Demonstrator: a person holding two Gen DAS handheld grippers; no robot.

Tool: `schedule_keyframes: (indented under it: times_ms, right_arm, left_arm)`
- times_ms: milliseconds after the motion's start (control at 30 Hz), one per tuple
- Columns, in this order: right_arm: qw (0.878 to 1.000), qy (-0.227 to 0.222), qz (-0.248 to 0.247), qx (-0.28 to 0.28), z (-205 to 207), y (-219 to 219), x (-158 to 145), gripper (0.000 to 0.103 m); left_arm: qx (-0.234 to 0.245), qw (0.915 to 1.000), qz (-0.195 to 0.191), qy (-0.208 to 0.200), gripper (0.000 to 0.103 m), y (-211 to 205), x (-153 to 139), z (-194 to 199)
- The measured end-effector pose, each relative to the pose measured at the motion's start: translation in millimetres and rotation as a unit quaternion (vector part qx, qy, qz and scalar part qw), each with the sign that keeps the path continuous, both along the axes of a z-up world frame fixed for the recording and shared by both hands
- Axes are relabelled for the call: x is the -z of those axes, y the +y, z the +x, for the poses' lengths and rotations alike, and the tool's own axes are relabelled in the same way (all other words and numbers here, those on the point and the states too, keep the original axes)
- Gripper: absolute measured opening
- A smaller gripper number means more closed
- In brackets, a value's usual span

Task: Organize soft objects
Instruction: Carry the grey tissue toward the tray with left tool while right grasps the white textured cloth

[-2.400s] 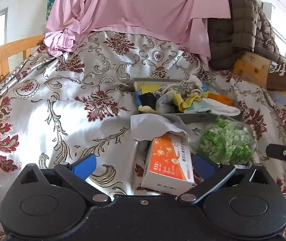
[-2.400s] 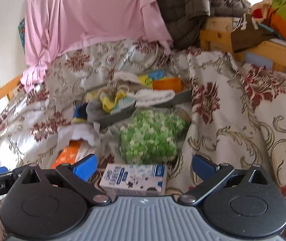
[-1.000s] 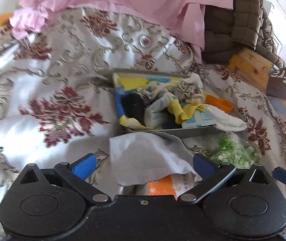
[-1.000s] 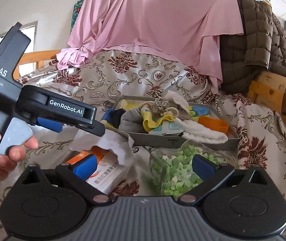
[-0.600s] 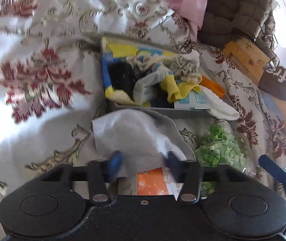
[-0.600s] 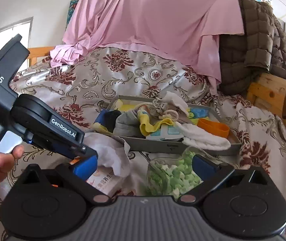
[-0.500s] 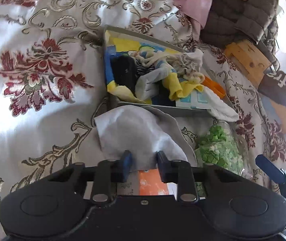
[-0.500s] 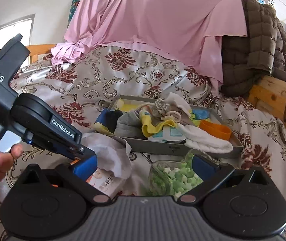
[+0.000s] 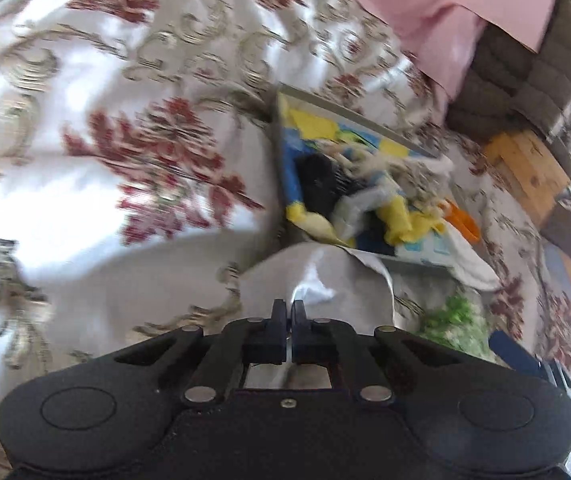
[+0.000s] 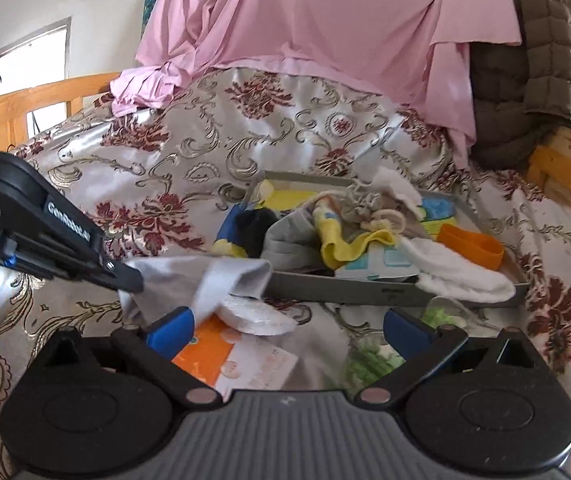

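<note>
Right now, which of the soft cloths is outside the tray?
The grey cloth, pinched in the shut left tongs and draped over the orange box. The other cloths lie piled in the tray.

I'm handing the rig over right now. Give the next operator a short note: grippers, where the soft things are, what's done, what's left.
Left gripper: shut on an edge of the grey cloth, which drapes over the orange box in front of the tray.
Right gripper: open, empty, hovering over the box and the bag of green pieces.
Grey tray: already heaped with socks and cloths; a white sock hangs over its front rim.
Done: cloth gripped.
Left: probably move the cloth into the tray.
</note>
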State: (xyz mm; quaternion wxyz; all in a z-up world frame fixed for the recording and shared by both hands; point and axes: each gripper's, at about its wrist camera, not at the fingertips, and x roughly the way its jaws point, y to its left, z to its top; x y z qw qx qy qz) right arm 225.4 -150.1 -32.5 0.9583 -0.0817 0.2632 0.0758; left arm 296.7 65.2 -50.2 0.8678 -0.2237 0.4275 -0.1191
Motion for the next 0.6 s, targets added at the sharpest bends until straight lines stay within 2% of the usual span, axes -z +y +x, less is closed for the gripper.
schedule_keyframes:
  times_ms: [100,200,333,400,533,600]
  right_arm:
    - [1.0,0.014,0.01,-0.004,7,4,1,0.103]
    - [1.0,0.023,0.02,-0.006,16,7,2,0.103]
    - [0.998,0.038,0.037,-0.027,35,10,0,0.103]
    - [0.996,0.055,0.052,-0.036,45,9,-1,0.102]
    - [0.992,0.084,0.08,-0.048,59,2,0,0.102]
    - [0.991,0.09,0.079,-0.053,65,1,1,0.102]
  left_arm:
    - [-0.042,0.9989,0.02,0.007,0.0,15,-2,0]
    - [-0.077,0.9952,0.059,0.015,0.0,22,-1,2]
    - [-0.085,0.9913,0.099,0.016,0.001,25,4,6]
    - [-0.084,0.9911,0.103,0.015,0.003,26,7,8]
    - [-0.08,0.9931,0.086,0.003,0.017,30,12,11]
    - [-0.08,0.9939,0.076,-0.004,0.019,29,15,12]
